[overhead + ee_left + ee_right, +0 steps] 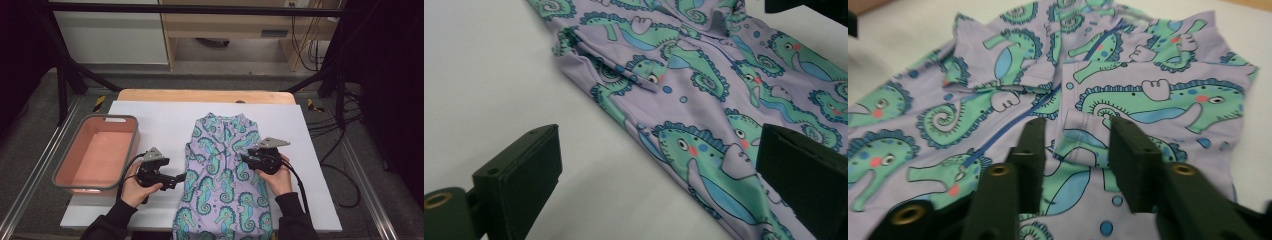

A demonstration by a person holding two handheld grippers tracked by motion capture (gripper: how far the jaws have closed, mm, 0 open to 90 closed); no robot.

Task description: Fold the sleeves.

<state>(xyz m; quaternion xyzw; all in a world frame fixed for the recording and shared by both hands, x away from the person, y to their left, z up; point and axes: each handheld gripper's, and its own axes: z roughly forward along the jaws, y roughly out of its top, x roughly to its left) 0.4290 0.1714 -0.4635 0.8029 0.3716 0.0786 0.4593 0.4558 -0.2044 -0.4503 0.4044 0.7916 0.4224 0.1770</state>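
Both claws over the seahorse-print sleepsuit (223,180), neither one grasping it

The sleepsuit lies flat mid-sheet, collar towards 12 o'clock; the left gripper (181,177) is released wide at its 9 o'clock edge, the right gripper (1075,145) released above a folded sleeve (1083,142), with a pink bin (131,150) off at 9 o'clock

We see the garment (225,175) lying on the white sheet (150,120), the tub (60,170) at its left, and our 2 grippers, left gripper (181,177) and right gripper (244,158), flanking it.
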